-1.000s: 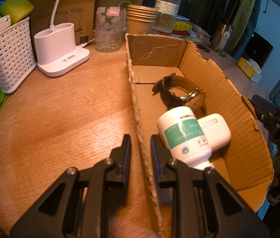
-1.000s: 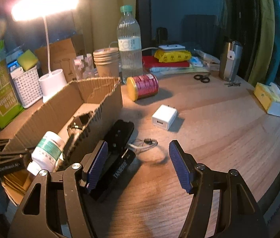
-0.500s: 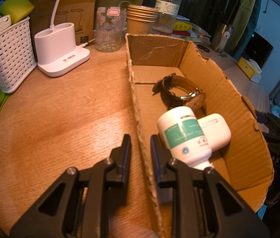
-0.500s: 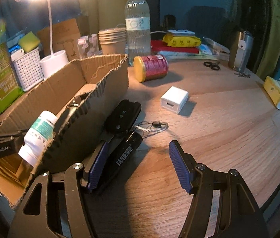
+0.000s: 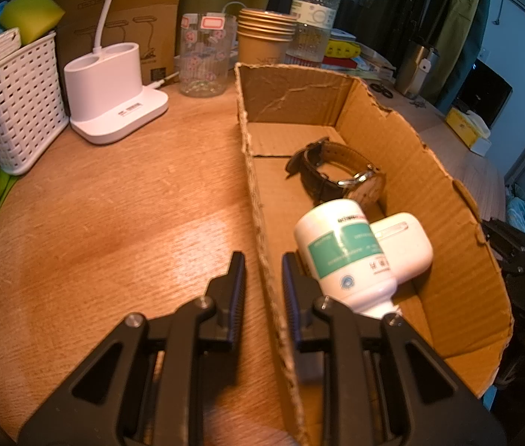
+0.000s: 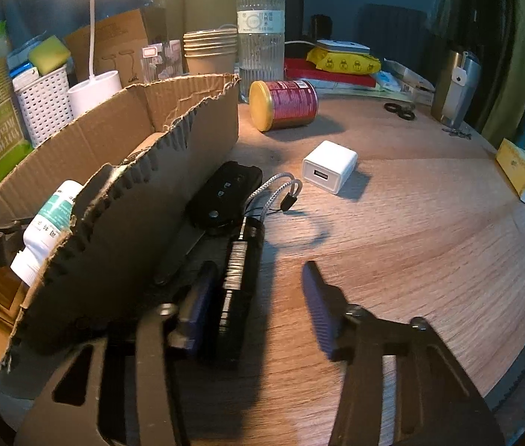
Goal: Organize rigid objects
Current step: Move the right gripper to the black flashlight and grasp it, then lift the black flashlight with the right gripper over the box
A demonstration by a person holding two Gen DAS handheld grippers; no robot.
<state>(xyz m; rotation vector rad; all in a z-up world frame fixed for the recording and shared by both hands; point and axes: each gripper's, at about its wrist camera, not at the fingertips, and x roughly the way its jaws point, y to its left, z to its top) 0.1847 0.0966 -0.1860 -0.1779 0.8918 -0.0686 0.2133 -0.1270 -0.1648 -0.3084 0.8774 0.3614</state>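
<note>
Wooden table (image 5: 95,223), cluttered along the far edge. Long open cardboard box (image 5: 403,171) runs near-to-far across it, walls ragged at the top. Inside the box: a brown-strap wristwatch (image 5: 337,171) toward the middle, then nearer, a white pill bottle with a green label (image 5: 344,252) lying tilted on top of a white case (image 5: 407,245). Left gripper (image 5: 262,286) is clamped on the box's left wall — one finger outside, one inside, pads tight on the cardboard edge. In the right wrist view the same box (image 6: 143,200) sits left, and just beside its right wall lie a black flashlight (image 6: 238,286), a black key fob (image 6: 225,193) with a silver braided loop, and what looks like a blade part under the fob. Right gripper (image 6: 258,297) is down at the flashlight, jaws just been closing, flashlight body between them; left pad looks against it, right pad still well clear with bare table in the gap — no grip yet. Farther right on the table: a white USB charger cube (image 6: 329,165), and beyond it a red can (image 6: 284,104) on its side. Far edge holds a white basket (image 5: 17,100), white lamp base (image 5: 110,93), paper cup stack (image 5: 262,41), water bottle (image 6: 260,33).
</note>
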